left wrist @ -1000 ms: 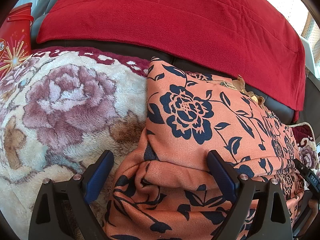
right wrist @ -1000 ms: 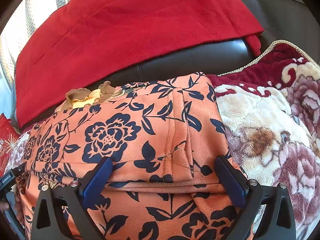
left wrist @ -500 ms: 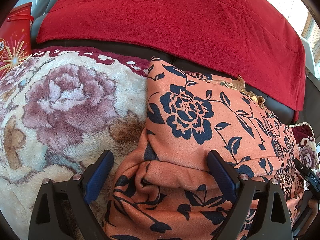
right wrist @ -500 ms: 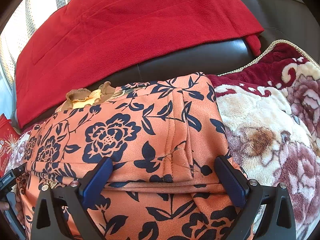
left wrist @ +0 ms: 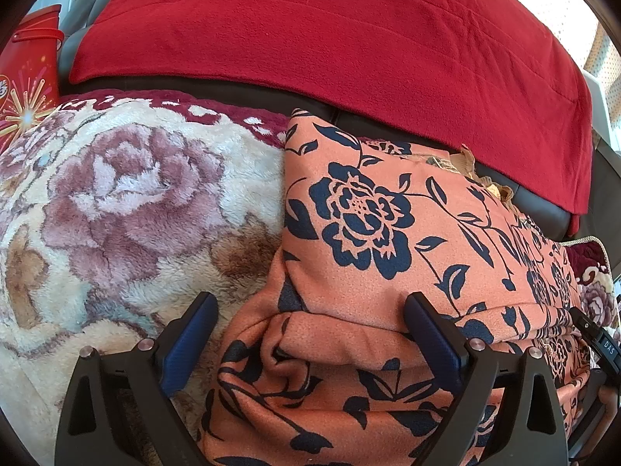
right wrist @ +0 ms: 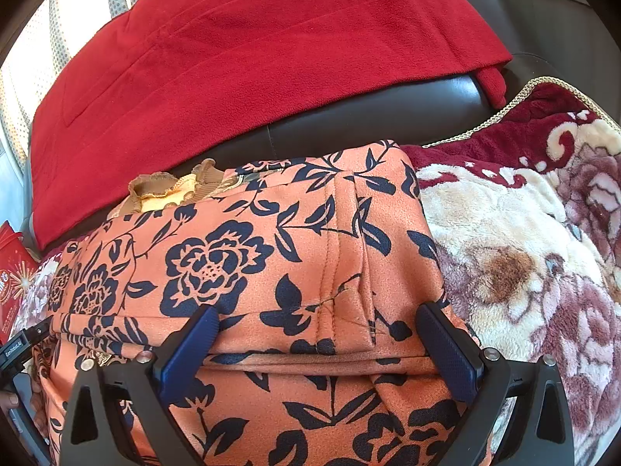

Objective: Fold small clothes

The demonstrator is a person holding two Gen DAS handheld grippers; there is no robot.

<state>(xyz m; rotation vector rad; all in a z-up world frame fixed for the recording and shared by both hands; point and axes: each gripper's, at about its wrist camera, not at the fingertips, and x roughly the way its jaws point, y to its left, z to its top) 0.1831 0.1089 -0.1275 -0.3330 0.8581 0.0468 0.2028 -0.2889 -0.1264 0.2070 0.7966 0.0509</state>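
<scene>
An orange garment with dark blue flowers (left wrist: 372, 233) (right wrist: 271, 256) lies folded on a plush floral blanket (left wrist: 116, 213) (right wrist: 524, 264). A tan ruffled collar (right wrist: 170, 190) pokes out at its far edge. My left gripper (left wrist: 310, 318) stands open over the garment's left end, one blue pad above the blanket and the other against the fold. My right gripper (right wrist: 318, 334) is open too, its pads straddling the right end of the folded edge. Neither pinches the cloth. The other gripper's body (right wrist: 19, 349) shows at the left edge of the right wrist view.
A red fleece cover (left wrist: 330, 39) (right wrist: 252, 46) drapes over the back of a dark leather sofa (right wrist: 349, 124). A red printed bag (left wrist: 27, 77) stands at the far left. The blanket's maroon border with gold cord (right wrist: 516, 105) runs along the right.
</scene>
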